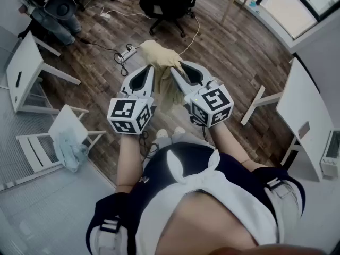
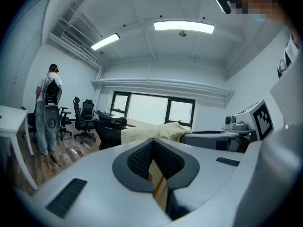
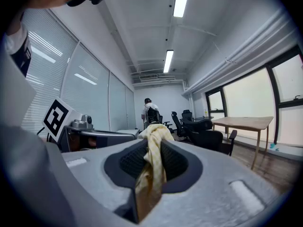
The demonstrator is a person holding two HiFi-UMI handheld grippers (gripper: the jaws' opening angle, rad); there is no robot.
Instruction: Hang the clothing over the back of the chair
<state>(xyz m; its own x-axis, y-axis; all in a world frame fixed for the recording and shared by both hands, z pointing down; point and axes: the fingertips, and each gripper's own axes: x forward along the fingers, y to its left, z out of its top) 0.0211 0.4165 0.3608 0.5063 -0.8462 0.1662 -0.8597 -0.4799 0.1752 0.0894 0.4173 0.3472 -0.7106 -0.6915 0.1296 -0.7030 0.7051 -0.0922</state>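
Observation:
I hold a pale yellow garment (image 1: 155, 53) up in front of the person, bunched at the tips of both grippers, with a fold hanging down between them. My right gripper (image 1: 178, 70) is shut on it: in the right gripper view the fabric (image 3: 151, 167) runs down between the pads (image 3: 132, 161). My left gripper (image 1: 151, 69) has its tips together at the garment's edge (image 2: 147, 133). The left gripper (image 2: 152, 141) and the right gripper (image 3: 152, 137) point almost level, side by side. A white chair (image 1: 37, 150) stands on the floor at the lower left, apart from both grippers.
A light blue cloth (image 1: 71, 152) lies on the white chair. A power strip with cables (image 1: 125, 52) lies on the wood floor ahead. Black office chairs (image 1: 167, 1) stand beyond it. White desks flank the space at left (image 1: 24, 70) and right (image 1: 303, 110). A person (image 2: 45, 112) stands far off.

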